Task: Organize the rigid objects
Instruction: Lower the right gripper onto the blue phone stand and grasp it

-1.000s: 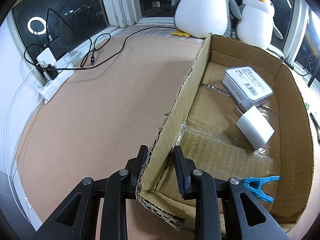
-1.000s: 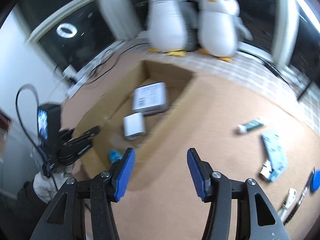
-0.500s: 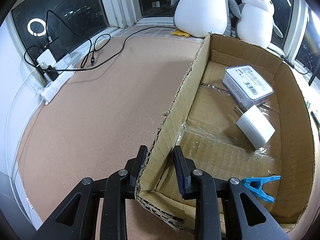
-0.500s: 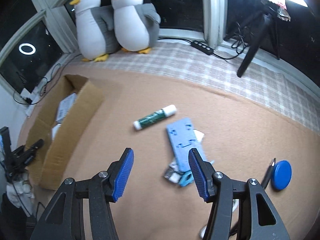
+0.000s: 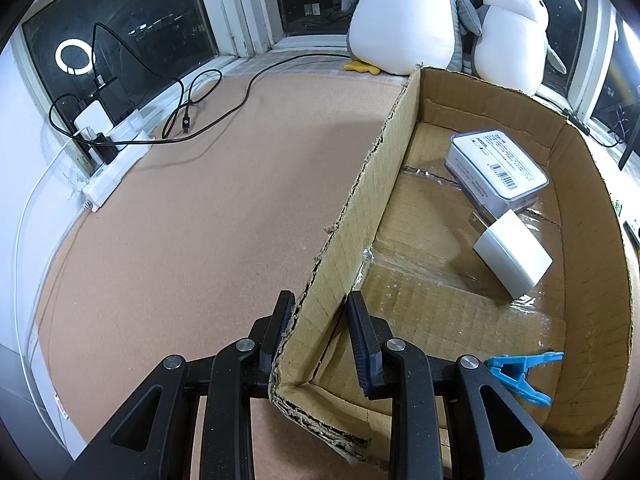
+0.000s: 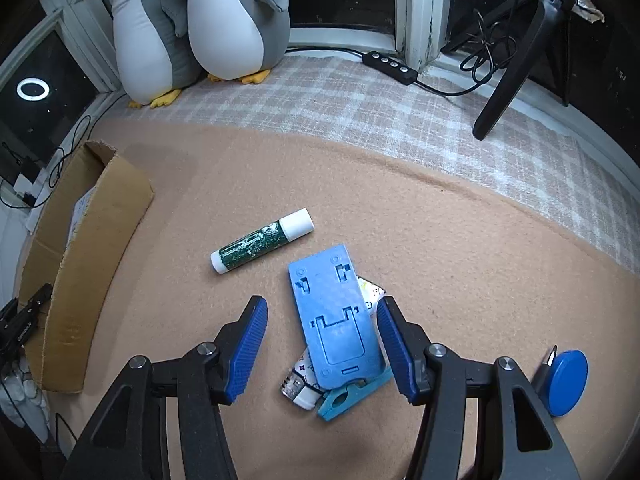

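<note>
Item: blue phone stand (image 6: 338, 316), flat on mat mid-area, straddled by R gripper (image 6: 320, 342), fingers half-wide, nothing held.
Long axis runs away from camera, parallel to fingers; pads to be lowered evenly on long edges, clutter beneath avoided. L gripper (image 5: 320, 330) clamped on cardboard box (image 5: 384, 184) wall nr corner.

hidden: blue stand (image 6: 338, 320) covers patterned item (image 6: 298, 376) | label print on case (image 5: 496, 164) unreadable

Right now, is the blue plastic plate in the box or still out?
Out: blue plate lies flat on the mat, between the open right gripper.
</note>
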`<state>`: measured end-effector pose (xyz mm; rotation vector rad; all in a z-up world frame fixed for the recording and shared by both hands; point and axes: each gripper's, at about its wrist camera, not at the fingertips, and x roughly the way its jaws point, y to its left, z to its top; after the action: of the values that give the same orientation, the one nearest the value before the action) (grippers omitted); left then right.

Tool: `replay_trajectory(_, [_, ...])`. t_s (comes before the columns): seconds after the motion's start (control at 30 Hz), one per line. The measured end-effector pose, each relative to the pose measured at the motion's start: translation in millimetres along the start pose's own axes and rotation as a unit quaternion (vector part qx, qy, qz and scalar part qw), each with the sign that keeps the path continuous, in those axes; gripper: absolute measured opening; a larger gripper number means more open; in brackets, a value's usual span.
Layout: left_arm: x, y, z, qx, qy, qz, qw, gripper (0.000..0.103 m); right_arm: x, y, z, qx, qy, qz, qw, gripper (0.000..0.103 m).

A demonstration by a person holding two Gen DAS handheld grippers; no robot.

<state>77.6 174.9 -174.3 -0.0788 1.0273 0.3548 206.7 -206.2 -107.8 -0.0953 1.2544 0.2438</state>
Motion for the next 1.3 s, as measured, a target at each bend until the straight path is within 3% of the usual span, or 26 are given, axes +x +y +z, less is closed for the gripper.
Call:
replay_trajectory(0.33, [0.2, 0.0, 0.0, 0.0, 0.0, 0.0, 1.0, 0.028, 7.1, 0.6, 0.5, 0.015, 0.015, 0.031, 0.999, 0.053])
replay_trajectory(0.87, [0.1, 0.9, 1.6, 0.001, -0.001, 0.001, 1.0, 0.028, -0.8, 43.0, -18.7, -0.036, 0.035, 0.052, 0.997, 0.053])
replay_trajectory(1.1, [-0.3, 1.3, 3.5, 0.002, -0.002, 0.001, 1.0, 0.028, 4.3, 49.8, -13.3, -0.028, 0.032, 0.064, 0.997, 0.053])
replay_trajectory(1.3, [-0.4, 1.1, 3.2, 0.002, -0.002, 0.001, 1.0, 0.028, 15.0, 58.7, -11.8, -0.026, 0.034, 0.047, 0.998, 0.053])
